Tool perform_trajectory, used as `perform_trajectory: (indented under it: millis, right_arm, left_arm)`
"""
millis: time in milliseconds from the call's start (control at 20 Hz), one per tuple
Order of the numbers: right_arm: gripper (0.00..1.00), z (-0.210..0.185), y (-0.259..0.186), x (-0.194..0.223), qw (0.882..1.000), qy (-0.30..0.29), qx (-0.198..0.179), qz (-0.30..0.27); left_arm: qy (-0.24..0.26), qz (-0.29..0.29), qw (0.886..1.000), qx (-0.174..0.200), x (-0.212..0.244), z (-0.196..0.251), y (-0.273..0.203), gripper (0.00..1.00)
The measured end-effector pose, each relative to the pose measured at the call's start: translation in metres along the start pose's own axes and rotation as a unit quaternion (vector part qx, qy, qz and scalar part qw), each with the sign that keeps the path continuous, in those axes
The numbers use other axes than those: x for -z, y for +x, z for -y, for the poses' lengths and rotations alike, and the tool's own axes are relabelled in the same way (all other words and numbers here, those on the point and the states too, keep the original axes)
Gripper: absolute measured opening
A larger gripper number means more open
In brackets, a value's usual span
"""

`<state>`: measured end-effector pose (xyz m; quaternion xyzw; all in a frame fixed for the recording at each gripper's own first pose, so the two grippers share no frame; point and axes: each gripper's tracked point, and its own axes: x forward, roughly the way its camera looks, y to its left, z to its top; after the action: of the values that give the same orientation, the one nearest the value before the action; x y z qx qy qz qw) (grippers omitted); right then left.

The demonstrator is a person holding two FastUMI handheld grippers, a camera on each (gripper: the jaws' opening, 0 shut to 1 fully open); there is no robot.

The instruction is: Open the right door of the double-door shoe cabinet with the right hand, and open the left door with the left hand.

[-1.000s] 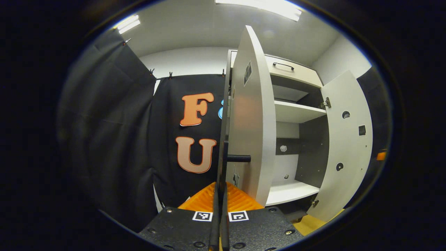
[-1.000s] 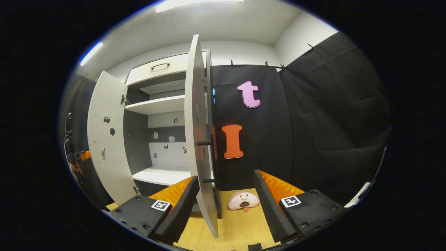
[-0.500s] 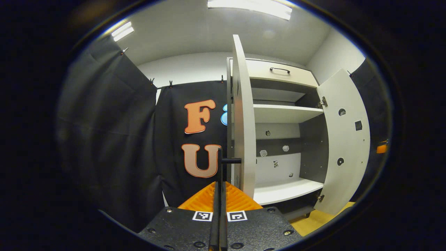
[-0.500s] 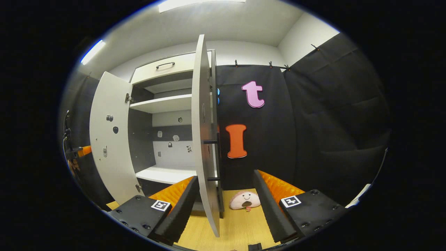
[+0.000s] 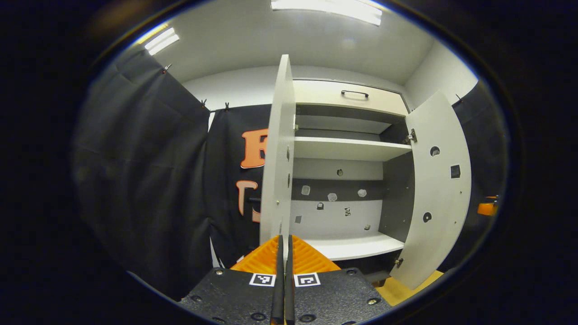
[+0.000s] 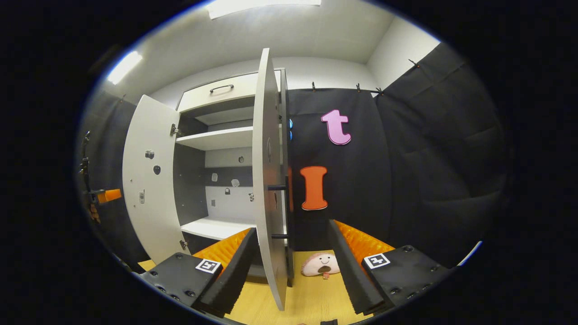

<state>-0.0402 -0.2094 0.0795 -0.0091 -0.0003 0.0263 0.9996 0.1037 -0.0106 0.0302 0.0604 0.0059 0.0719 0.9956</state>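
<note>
Your left claw (image 5: 283, 266) is pressed together just before the left door's (image 5: 276, 158) edge, seemingly pinching nothing; your right claw (image 6: 291, 257) is spread around the right door's (image 6: 267, 180) edge. Both doors stand wide open. Stiff, light, hinged panels: take them by the bar handle (image 6: 282, 210). Since a second ago, the left door has swung wider, baring the shelves (image 5: 347, 149).

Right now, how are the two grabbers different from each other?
The left gripper is shut, fingers together; the right gripper is open, fingers wide apart. The left gripper sits right at the left door's edge; the right gripper has the right door's edge between its fingers, not pinched. Both point at the open shoe cabinet.
</note>
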Motion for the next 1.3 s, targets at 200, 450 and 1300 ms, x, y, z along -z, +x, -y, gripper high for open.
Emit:
perform_trajectory:
  millis: [200,450,1300]
  right_arm:
    - [0.99,0.000,0.006,0.004,1.000,0.017,-0.014,-0.007]
    - [0.94,0.000,0.007,0.007,1.000,0.017,-0.013,-0.013]
    - [0.99,-0.021,0.011,0.009,0.999,0.031,-0.026,-0.008]
  left_arm:
    - [-0.017,0.007,1.000,0.001,0.014,0.040,0.005,0.03]
    - [-0.045,0.007,0.999,0.003,0.022,0.055,0.007,0.36]
    - [-0.002,0.015,1.000,-0.002,0.013,0.057,0.003,0.94]
